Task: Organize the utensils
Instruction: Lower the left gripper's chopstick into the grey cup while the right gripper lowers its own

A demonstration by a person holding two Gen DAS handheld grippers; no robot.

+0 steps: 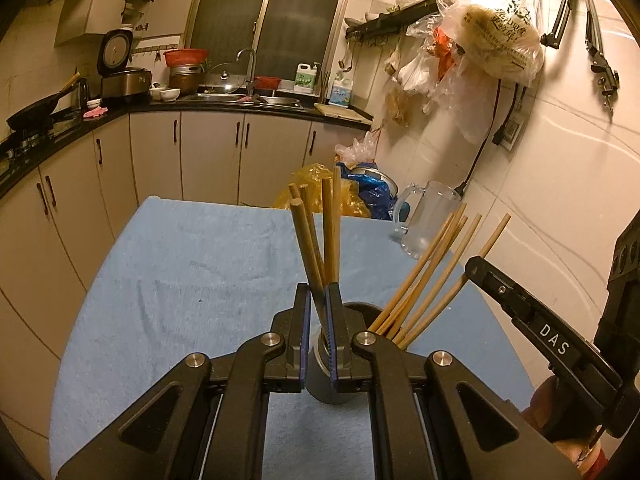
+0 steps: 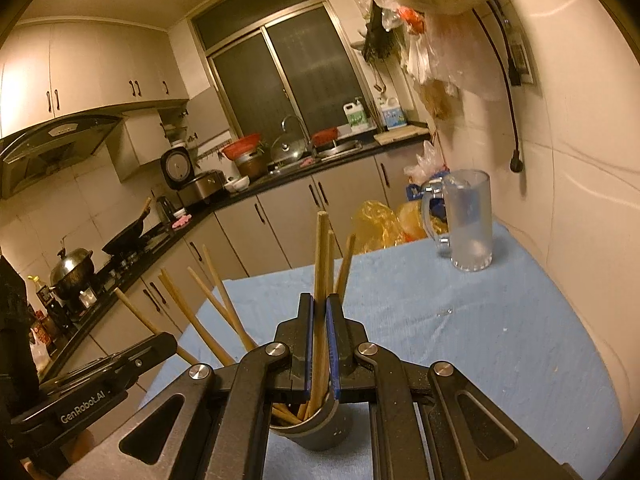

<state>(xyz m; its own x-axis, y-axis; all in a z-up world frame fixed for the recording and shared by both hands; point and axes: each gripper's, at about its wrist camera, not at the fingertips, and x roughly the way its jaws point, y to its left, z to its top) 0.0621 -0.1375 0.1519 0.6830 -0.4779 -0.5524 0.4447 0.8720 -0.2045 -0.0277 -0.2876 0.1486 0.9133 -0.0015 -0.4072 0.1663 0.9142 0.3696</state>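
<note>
Between the blue pads of the left gripper [image 1: 318, 300], whose jaws are nearly closed, stand four round wooden chopsticks [image 1: 326, 232], clamped low on their shafts with their blunt ends fanning upward. Below the pads their lower ends reach into a dark cylindrical holder [image 1: 328, 384] standing on the table. Five more chopsticks [image 1: 432, 276] lean rightward out of the same holder, near the black finger of the right gripper [image 1: 520, 308].

Seen from the right wrist, the right gripper [image 2: 319, 304] is likewise almost closed on a second bundle [image 2: 322, 264]; three tips show above its pads, and whether more are hidden cannot be told. Their lower ends enter the holder [image 2: 320, 432], whose smooth grey rim curves beneath the jaws. Five chopsticks [image 2: 208, 312] slant leftward toward the left gripper [image 2: 120, 364].

One pale blue, nubbly cloth [image 2: 480, 340] covers the table. One frosted glass mug [image 2: 468, 220] with a handle stands upright at its far right corner, well apart from the holder.
</note>
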